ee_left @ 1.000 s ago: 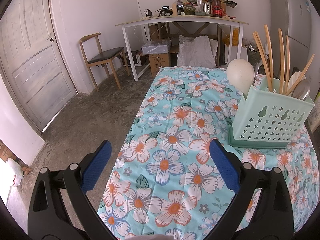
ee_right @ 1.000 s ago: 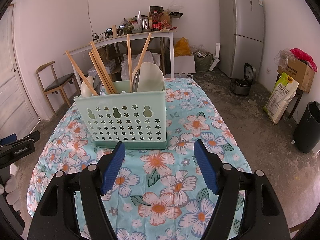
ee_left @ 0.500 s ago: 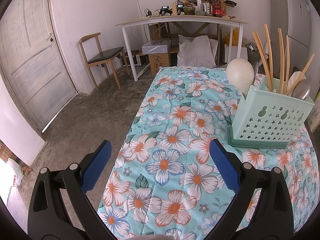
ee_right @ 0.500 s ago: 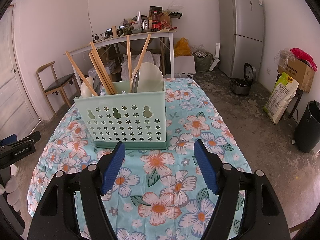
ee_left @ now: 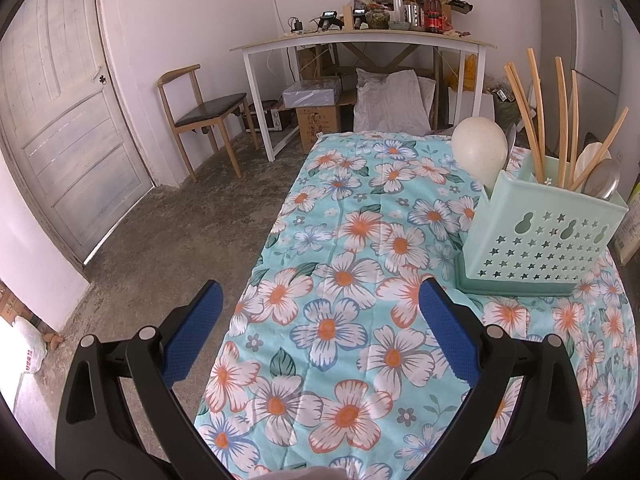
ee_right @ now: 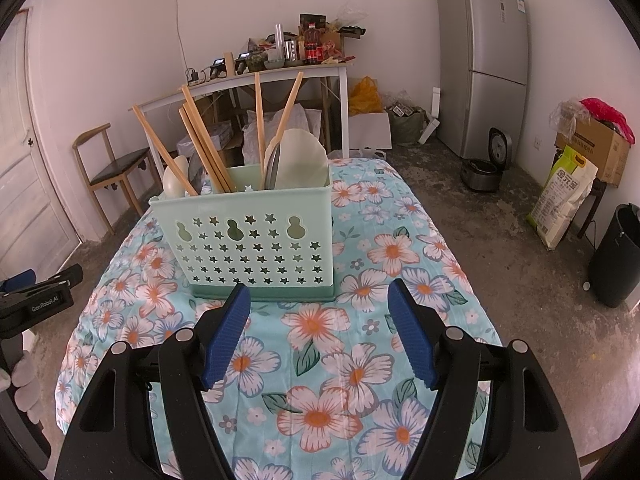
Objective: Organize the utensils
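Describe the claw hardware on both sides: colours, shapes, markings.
Both match: left claw and right claw have black plastic linkage arms with silver pivot pins and triangular cut-outs, plus ribbed blue finger pads. White "GenRobot.AI" lettering marks the left unit's side. No cables visible.

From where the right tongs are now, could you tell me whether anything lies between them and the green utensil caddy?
Nothing visible does. The right tongs are open and empty, and only bare floral tablecloth lies between them and the utensil caddy, which stands directly ahead.
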{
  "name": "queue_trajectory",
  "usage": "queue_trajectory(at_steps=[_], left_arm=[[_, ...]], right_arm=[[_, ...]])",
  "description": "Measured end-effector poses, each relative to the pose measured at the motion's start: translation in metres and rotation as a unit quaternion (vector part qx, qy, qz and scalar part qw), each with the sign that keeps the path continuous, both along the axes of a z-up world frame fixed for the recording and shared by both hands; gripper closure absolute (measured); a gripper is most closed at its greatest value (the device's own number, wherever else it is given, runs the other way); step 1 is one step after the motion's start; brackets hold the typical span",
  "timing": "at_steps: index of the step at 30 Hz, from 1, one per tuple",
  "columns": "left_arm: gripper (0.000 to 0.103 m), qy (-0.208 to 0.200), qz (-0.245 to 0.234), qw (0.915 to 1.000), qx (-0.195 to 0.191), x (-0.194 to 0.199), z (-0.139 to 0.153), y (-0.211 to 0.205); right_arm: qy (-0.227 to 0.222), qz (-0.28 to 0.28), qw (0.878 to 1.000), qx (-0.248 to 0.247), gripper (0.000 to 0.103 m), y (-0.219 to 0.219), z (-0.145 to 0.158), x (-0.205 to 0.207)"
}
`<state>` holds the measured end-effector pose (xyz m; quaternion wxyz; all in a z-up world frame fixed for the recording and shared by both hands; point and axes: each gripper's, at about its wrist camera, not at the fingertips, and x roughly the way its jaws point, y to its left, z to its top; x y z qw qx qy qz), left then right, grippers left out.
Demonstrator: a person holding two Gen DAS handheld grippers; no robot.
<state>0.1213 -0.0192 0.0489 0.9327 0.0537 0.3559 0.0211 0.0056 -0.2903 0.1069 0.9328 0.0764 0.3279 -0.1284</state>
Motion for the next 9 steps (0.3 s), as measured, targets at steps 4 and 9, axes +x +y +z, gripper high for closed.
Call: queue_trajectory(at_steps=[4,9], left_arm=[[0.008,0.000,0.001,1.0000,-0.002,0.0001,0.0003,0.0002],[0.008,0.002,0.000,1.0000,-0.003,-0.0002,-0.0014,0.0002]], right_arm=[[0.000,0.000,1.000,0.000,0.034,0.0007,0.0001,0.0004],[0.000,0.000,1.000,0.001,0.034,0.0007,0.0000,0.0001]])
